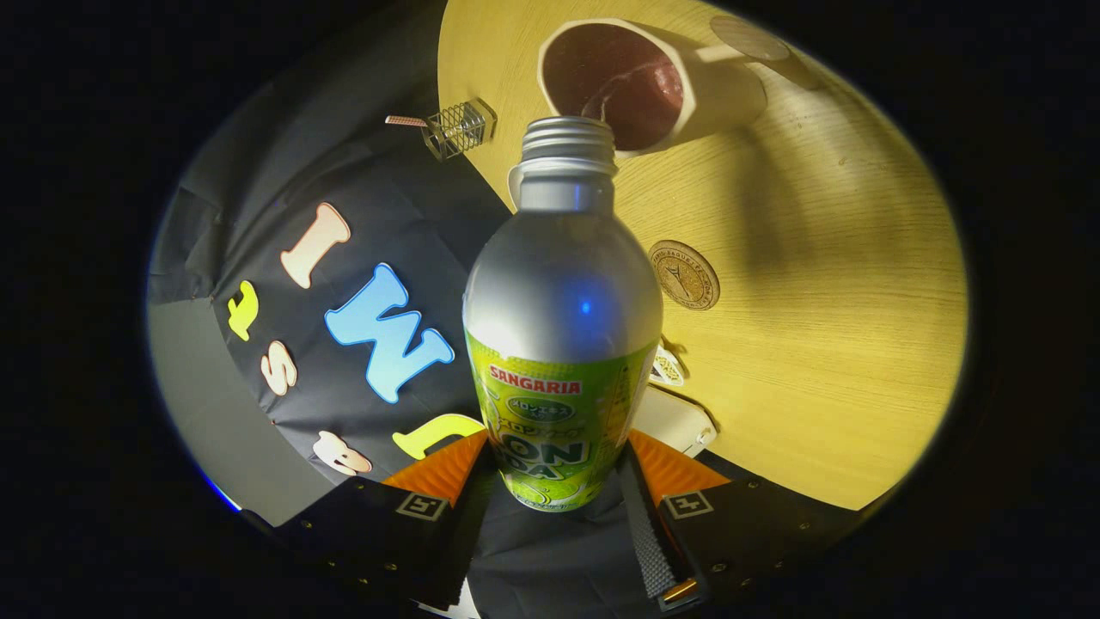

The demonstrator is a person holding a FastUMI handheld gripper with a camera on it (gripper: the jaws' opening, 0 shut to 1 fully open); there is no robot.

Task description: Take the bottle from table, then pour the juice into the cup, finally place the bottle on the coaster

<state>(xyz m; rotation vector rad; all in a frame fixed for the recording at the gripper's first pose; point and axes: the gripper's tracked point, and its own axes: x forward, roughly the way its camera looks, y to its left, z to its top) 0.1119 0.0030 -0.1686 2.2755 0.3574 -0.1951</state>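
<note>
Furthest left, past the bench's curved edge, a small wire basket (pixel 460 127) with a short striped stick poking out of it sits at the rim of the pale wooden bench (pixel 816 284).

Next comes the bottle (pixel 563 344), held in the tool (pixel 559 468). Both fingers press on its labelled lower body, one on each side, so the tool is closed on the bottle at a narrow-to-medium gap set by the bottle's width. The bottle's long axis runs straight ahead along the fingers, base nearest the camera, silver shoulder and threaded neck pointing away. The cap is off and the mouth is open.

Just beyond the neck and slightly to the right stands the cup (pixel 653 82), a pale mug with a handle on its far right side. Its inside looks dark and glossy, so it seems to hold liquid already, though how full it is cannot be told. The bottle's mouth lines up almost with the cup's near rim, and this is the relation the pour turns on: the neck points at the cup, and the mouth appears close to its lip.

Right of the bottle's shoulder, a round engraved coaster (pixel 684 274) lies flat on the bench, between cup and tool, near the bottle. Judging from this, the pour looks under way or near its end, and the coaster is a short sideways move to the right.
</note>
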